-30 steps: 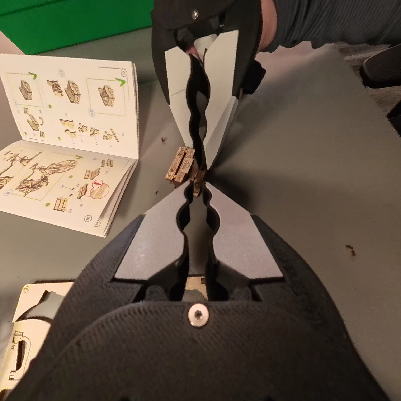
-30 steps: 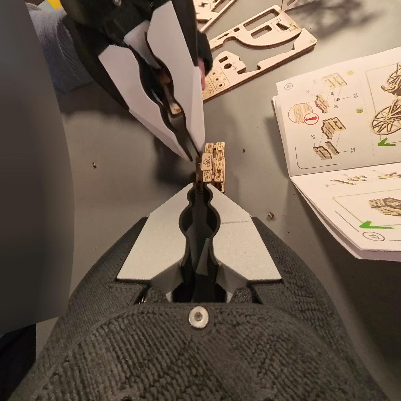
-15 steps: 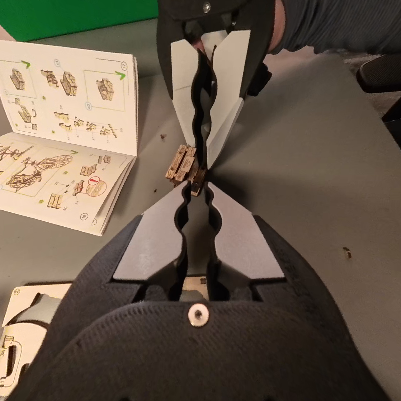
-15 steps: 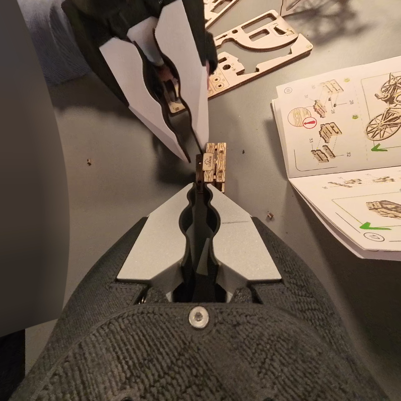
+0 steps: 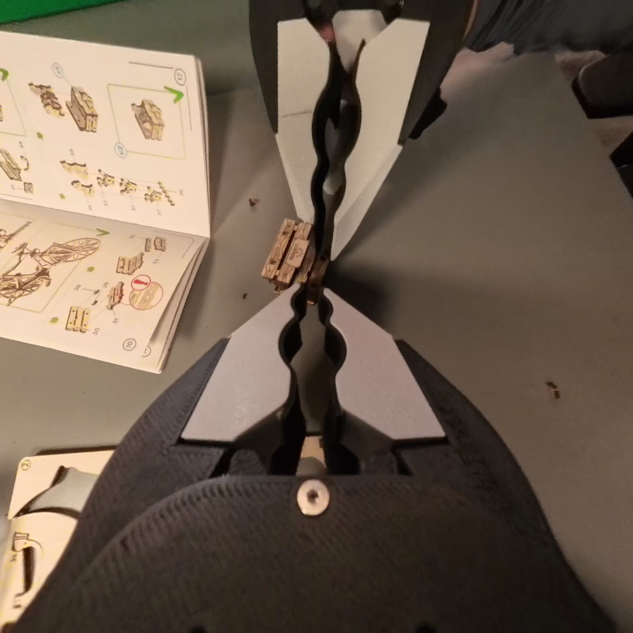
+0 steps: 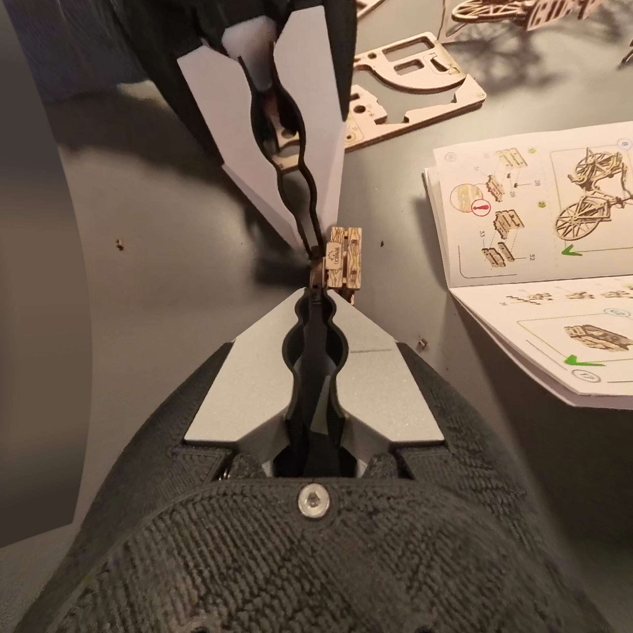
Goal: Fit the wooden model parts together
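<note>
A small wooden block assembly (image 5: 289, 257) is held just above the grey table (image 5: 479, 274). It also shows in the right wrist view (image 6: 344, 260). My left gripper (image 5: 311, 296) is shut on the thin wooden plate at the assembly's side. My right gripper (image 6: 317, 294) is shut on the same thin edge from the opposite end. In the left wrist view the right gripper (image 5: 323, 255) comes down from the top, tip to tip with the left one. In the right wrist view the left gripper (image 6: 313, 250) does the same.
An open instruction booklet (image 5: 102, 205) lies beside the assembly, also in the right wrist view (image 6: 531, 257). Punched wooden part sheets (image 6: 411, 92) lie behind, one under the left gripper (image 5: 34, 513). A partly built wooden model (image 6: 513, 13) stands farther back. Wood crumbs (image 5: 552, 388) dot the table. Both grippers' tips are roughly 20 centimeters from the partly built wooden model (image 6: 513, 13).
Both grippers stay shut on the assembly. The left gripper has swung more upright in the right wrist view, more in line with the right one. The assembly has hardly moved.
</note>
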`<state>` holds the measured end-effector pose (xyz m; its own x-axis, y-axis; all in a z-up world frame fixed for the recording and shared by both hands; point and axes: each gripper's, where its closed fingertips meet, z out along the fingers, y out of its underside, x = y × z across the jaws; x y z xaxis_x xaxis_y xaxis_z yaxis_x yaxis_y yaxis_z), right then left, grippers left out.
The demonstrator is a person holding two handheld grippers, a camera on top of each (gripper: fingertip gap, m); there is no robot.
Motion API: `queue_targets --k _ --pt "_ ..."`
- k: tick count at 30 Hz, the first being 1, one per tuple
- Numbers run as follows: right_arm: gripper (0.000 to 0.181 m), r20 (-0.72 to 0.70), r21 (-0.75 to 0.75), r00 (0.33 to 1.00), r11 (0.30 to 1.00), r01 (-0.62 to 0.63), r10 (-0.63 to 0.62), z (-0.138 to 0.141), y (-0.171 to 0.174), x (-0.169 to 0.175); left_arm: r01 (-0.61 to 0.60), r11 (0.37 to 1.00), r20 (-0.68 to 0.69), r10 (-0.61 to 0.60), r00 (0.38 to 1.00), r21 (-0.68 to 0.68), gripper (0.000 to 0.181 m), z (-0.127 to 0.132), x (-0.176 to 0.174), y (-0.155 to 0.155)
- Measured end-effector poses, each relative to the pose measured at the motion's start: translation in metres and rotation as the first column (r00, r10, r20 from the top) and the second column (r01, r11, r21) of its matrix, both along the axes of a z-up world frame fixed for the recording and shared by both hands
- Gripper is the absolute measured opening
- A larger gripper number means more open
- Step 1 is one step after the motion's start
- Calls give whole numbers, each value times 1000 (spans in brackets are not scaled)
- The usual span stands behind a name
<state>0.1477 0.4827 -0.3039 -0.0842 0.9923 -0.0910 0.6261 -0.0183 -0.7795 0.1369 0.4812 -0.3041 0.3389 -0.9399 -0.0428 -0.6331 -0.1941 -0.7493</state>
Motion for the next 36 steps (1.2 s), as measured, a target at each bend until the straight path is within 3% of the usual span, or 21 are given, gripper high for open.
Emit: queue_targets --k 8,13,18,21,25,32,36 --pt "4 19 139 999 990 29 -32 -2 0 0 44 999 -23 -43 999 9 2 -3 2 0" --pt "4 6 41 999 998 46 -46 -1 0 -1 25 999 28 -24 999 -47 2 -2 3 -1" --pt "6 -21 81 998 995 58 -57 3 2 1 10 995 61 -5 998 -99 3 -2 4 1" --pt "6 -71 163 997 986 34 -23 9 -2 2 4 992 76 6 997 -129 3 -1 4 1" --pt "5 -33 360 999 933 26 -15 2 2 5 3 988 88 11 996 -152 3 -1 4 2" --pt "6 -46 451 999 893 16 5 3 1 3 5 986 112 14 994 -165 3 2 4 1" --pt "6 -54 475 998 880 17 10 5 1 3 8 984 134 16 991 -178 17 5 1 -4"
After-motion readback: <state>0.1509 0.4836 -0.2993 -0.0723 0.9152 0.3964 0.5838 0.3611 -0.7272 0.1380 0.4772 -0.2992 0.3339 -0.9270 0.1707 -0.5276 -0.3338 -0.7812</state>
